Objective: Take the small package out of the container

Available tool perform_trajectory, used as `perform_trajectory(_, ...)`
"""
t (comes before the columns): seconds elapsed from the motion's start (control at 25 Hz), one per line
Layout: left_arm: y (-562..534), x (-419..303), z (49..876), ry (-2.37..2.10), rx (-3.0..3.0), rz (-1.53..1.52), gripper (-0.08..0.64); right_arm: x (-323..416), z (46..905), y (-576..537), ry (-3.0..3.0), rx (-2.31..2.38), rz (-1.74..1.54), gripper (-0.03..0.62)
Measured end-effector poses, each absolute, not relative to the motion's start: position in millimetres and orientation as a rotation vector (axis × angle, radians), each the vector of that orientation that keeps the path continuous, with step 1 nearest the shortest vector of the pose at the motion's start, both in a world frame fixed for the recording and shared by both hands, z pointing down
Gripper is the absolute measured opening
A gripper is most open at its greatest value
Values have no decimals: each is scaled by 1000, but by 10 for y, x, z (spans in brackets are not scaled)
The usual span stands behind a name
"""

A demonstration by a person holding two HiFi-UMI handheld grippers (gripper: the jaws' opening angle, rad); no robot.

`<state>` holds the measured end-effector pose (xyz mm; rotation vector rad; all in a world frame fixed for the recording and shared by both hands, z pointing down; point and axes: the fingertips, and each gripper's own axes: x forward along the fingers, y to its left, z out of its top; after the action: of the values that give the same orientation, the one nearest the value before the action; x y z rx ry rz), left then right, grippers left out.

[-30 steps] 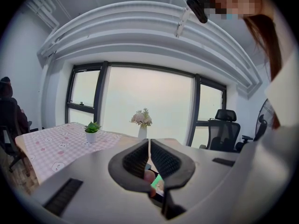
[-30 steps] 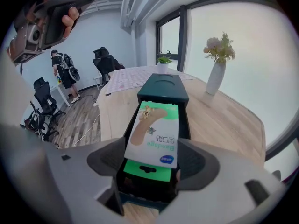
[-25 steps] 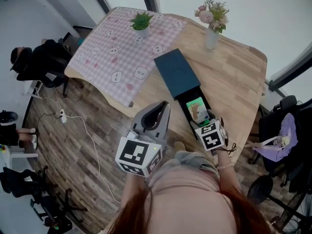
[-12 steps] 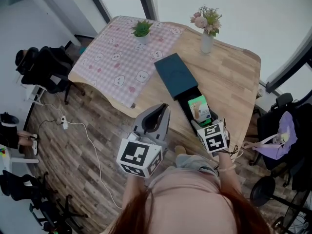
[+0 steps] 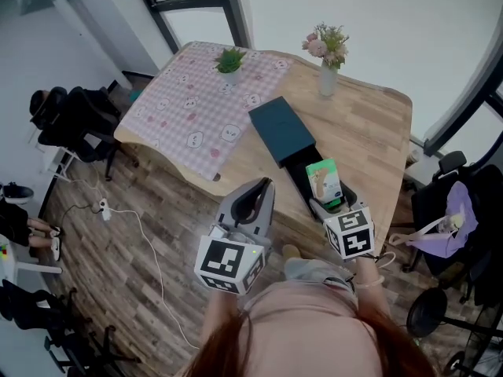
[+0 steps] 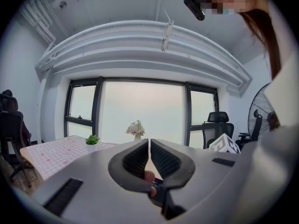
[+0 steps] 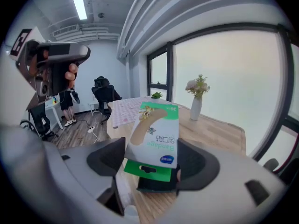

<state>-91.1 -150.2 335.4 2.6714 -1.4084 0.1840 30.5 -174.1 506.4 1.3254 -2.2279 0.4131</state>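
Small package, a white and green card of bandages, stands nearly upright between the two jaws of the right gripper. The jaws are about half closed and press on its two side edges, so this gripper has hold of it. The green end with the hanging hole is the low end, down between the pads. Just under the jaws is the open dark container, which lies on the wooden table; I cannot tell if the package touches it. Far ahead of these jaws stands a vase with flowers. The left gripper is held in the air, to the left of the right one. Its jaws are together, with only a thin slit, and nothing is between them.
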Motion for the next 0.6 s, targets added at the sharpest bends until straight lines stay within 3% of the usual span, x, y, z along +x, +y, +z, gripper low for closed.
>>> perform_trajectory(0.6, -898, -901, 3234, -1455, 2704, 124, 18, 364, 4517, -1166, -2369, 1429, 342, 345)
